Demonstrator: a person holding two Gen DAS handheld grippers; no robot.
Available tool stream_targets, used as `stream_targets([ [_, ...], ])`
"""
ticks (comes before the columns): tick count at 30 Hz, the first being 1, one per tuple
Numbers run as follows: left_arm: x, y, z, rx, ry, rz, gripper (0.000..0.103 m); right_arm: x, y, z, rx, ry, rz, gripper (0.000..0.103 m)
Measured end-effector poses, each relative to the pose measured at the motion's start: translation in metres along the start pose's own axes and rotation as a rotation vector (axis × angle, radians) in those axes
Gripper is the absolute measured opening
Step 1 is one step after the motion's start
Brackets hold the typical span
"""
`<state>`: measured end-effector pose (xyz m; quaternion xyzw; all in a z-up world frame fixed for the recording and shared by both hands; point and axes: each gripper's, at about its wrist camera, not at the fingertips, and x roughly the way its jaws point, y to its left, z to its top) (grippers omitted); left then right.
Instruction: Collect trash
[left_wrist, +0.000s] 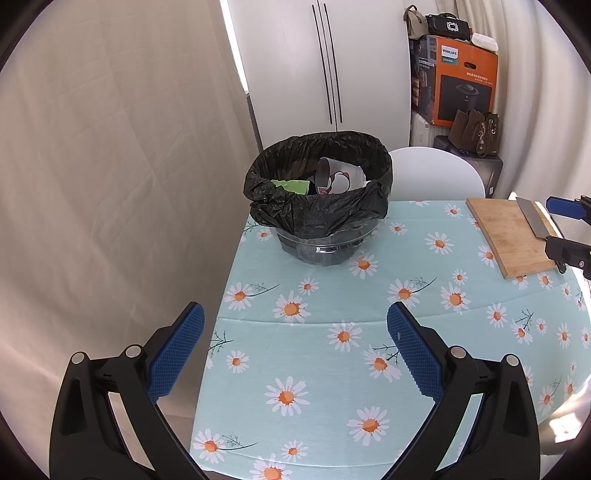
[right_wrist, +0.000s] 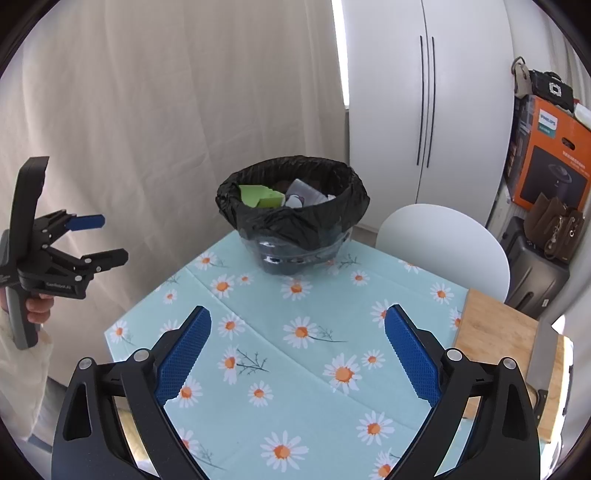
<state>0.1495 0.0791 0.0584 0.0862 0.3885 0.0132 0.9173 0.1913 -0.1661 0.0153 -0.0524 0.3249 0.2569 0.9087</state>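
Ahead, trash bin (left_wrist: 317, 192), hand-held gripper (left_wrist: 295, 347) apart

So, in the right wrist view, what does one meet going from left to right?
Left gripper → bin → chair → cutting board → knife

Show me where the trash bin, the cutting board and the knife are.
trash bin (left_wrist: 317, 212), left wrist view, on the black bag's front fold.
cutting board (left_wrist: 511, 236), left wrist view, on its bare wood middle.
knife (left_wrist: 532, 218), left wrist view, on the blade.
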Motion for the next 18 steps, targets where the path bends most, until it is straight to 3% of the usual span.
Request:
stream_targets([
  [18, -0.0002, -0.0029, 0.0018, 0.008, -0.005, 0.004, 0.097, 0.0023, -0.0028, -0.0004, -0.014, 0.005, 0.009, 0.091],
])
